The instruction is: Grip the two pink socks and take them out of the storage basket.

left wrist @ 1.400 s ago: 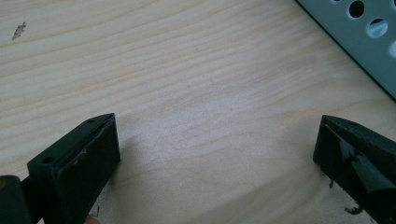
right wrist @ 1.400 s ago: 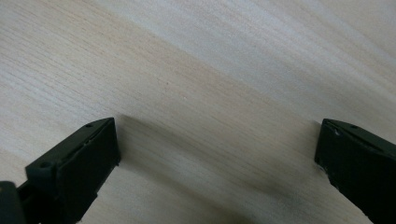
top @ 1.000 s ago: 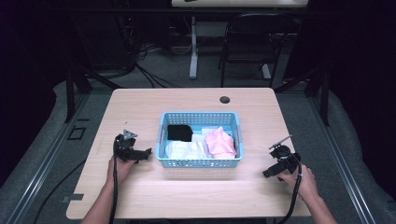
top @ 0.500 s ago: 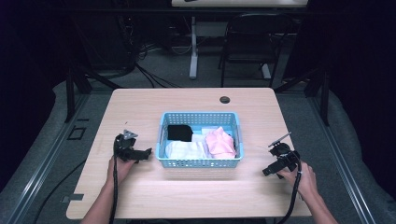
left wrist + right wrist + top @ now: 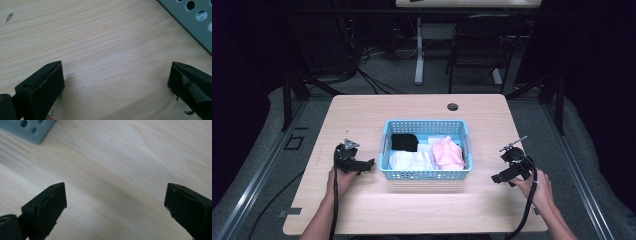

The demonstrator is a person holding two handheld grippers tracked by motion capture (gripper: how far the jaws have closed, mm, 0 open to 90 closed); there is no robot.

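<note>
Spread wide with only bare wood between the jaws, the left gripper [image 5: 115, 82] is held low over the table [image 5: 422, 210], just left of the blue basket [image 5: 426, 174], whose perforated wall is seen at the upper right of the left gripper view. The right gripper [image 5: 115, 205] is likewise held with its jaws far apart and nothing between them, to the right of the basket and a little apart from it; a corner of the basket is caught at the upper left of the right gripper view. Inside the basket, a black cloth [image 5: 404, 142], a white cloth [image 5: 409, 161] and a pink cloth [image 5: 448, 154] are laid. Beyond the basket, a small dark round hole [image 5: 452, 106] is set near the table's far edge.
</note>
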